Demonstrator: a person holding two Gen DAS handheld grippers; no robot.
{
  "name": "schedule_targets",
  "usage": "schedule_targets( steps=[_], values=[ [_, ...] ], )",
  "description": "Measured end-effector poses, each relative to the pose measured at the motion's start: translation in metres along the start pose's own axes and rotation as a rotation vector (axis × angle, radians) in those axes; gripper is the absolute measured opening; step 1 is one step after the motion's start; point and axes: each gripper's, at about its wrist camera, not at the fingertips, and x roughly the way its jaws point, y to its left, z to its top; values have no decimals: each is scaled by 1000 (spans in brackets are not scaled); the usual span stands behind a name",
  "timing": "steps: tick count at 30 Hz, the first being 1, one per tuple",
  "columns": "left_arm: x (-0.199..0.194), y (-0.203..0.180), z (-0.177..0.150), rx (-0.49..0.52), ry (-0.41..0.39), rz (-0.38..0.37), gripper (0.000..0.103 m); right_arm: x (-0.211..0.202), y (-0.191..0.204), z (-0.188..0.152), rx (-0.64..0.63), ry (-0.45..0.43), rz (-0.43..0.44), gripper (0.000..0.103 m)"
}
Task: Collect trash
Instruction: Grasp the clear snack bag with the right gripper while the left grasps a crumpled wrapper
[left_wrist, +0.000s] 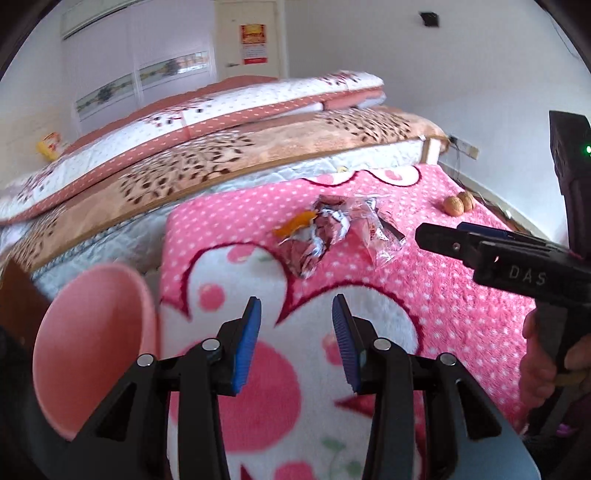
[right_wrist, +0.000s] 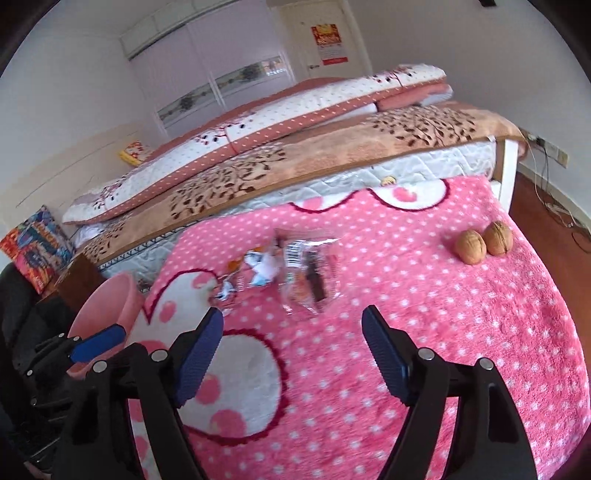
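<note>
A bedroom is shown, with white walls, a wardrobe (right_wrist: 207, 74) and a door (left_wrist: 251, 37) carrying a red poster (left_wrist: 253, 44) at the back. A bed (right_wrist: 332, 155) is covered by a brown leaf-patterned blanket (left_wrist: 258, 147), on which a folded dotted quilt (left_wrist: 229, 107) is laid. In front of the bed, a pink fleece cover (right_wrist: 443, 332) with white dots and white-and-pink shapes forms the work surface.

The trash is located near the middle of the cover: crumpled wrappers (left_wrist: 317, 229) with foil and an orange scrap, and just beside them a clear plastic packet (right_wrist: 310, 273) with dark contents. Two walnuts (right_wrist: 484, 242) are placed touching each other, well apart from the trash toward the far right corner.

A pink bin (left_wrist: 92, 350) is positioned at the left edge of the cover, beside the left gripper (left_wrist: 296, 345).

The left gripper is held above the cover, its blue pads (left_wrist: 245, 350) spread, with nothing between them. The right gripper (right_wrist: 293, 354) is likewise spread wide and empty, pointed toward the clear packet without touching it. In the left view, the right gripper is seen entering from the right, carried by a hand (left_wrist: 543, 354).
</note>
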Motion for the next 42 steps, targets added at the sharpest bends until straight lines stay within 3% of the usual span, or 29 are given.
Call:
schedule_targets(
  steps=[6, 20, 21, 32, 38, 40, 42],
  values=[
    [39, -5, 22, 98, 34, -31, 41, 13, -18, 4, 47, 30, -8, 74],
    [101, -3, 35, 86, 100, -58, 38, 43, -14, 16, 25, 83, 2, 71],
    [102, -2, 33, 79, 96, -60, 27, 46, -13, 17, 24, 90, -1, 71],
    [63, 14, 24, -47, 63, -69, 23, 82, -15, 24, 52, 154, -18, 65],
    [40, 20, 12, -87, 56, -64, 23, 98, -14, 23, 38, 181, -28, 51],
    [32, 22, 9, -102, 49, -60, 23, 93, -12, 23, 30, 178, -14, 34],
    [26, 24, 7, -114, 40, -58, 23, 86, -8, 23, 18, 181, 4, 33]
  ],
)
